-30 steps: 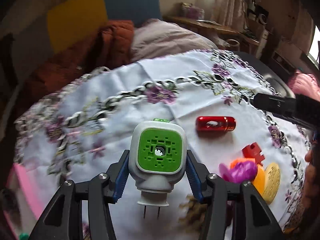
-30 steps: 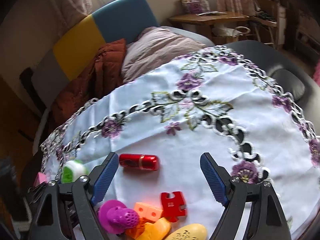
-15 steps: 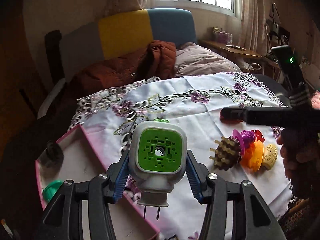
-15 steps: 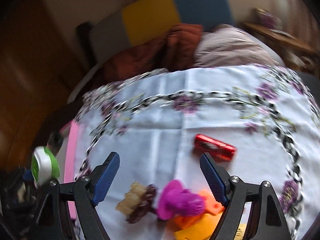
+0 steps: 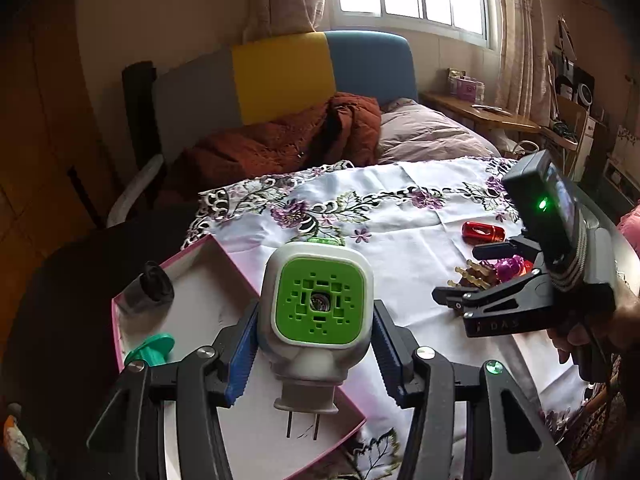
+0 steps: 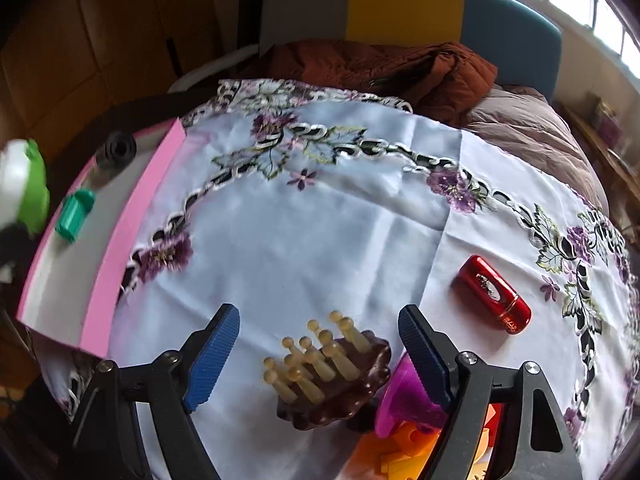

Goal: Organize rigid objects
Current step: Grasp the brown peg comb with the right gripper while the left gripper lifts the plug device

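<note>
My left gripper (image 5: pixel 316 354) is shut on a white plug-in device with a green face (image 5: pixel 318 304), prongs pointing down, held above the pink-edged box (image 5: pixel 188 258). That box holds a black cap (image 5: pixel 154 282) and a green piece (image 5: pixel 154 350). My right gripper (image 6: pixel 320 354) is open, hovering over a brown massager with tan pegs (image 6: pixel 332 372) that lies on the cloth between its fingers, untouched. A magenta piece (image 6: pixel 404 400) and orange pieces (image 6: pixel 400 452) lie right of it. A red case (image 6: pixel 492 294) lies farther right.
A flowered white tablecloth (image 6: pixel 320 232) covers the table. The pink box (image 6: pixel 140 216) sits at its left edge. Behind are a rust jacket (image 5: pixel 288 140), a pillow (image 5: pixel 424 132) and a grey, yellow and blue headboard. A person's hand (image 5: pixel 588 332) holds the right gripper.
My left gripper carried the plug-in device leftward from over the cloth to above the pink box. My right gripper rolled and moved from the red case to over the brown massager.
</note>
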Tool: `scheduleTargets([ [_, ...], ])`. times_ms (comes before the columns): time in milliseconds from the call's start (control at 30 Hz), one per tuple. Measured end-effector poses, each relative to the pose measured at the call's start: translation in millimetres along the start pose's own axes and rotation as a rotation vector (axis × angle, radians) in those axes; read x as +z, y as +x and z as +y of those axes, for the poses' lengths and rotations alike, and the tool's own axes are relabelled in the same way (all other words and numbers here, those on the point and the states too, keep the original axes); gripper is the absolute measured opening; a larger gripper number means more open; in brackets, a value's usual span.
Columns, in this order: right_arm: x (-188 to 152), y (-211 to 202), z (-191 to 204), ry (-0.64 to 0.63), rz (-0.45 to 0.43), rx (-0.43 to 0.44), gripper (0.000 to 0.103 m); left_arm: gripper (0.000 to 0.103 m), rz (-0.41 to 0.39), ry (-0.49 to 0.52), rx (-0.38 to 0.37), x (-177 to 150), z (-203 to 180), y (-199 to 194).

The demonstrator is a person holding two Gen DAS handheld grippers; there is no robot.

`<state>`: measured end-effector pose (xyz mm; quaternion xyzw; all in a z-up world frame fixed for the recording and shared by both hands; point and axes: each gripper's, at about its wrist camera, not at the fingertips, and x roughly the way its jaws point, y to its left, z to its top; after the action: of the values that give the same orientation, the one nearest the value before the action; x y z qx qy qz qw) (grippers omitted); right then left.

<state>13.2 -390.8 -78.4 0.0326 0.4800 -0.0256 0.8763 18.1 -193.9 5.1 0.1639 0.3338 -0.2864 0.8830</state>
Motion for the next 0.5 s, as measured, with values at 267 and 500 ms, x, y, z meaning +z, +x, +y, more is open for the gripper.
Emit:
scheduleTargets([
  [267,-7,15,9,-0.061,0.059,-0.042,0.067,0.054,-0.004,-0.016,0.011,-5,9,-7],
  [500,-9,17,11,-0.069,0.07,-0.045,0.064,0.054,0.0,-0.027,0.014,-10,14,-10],
])
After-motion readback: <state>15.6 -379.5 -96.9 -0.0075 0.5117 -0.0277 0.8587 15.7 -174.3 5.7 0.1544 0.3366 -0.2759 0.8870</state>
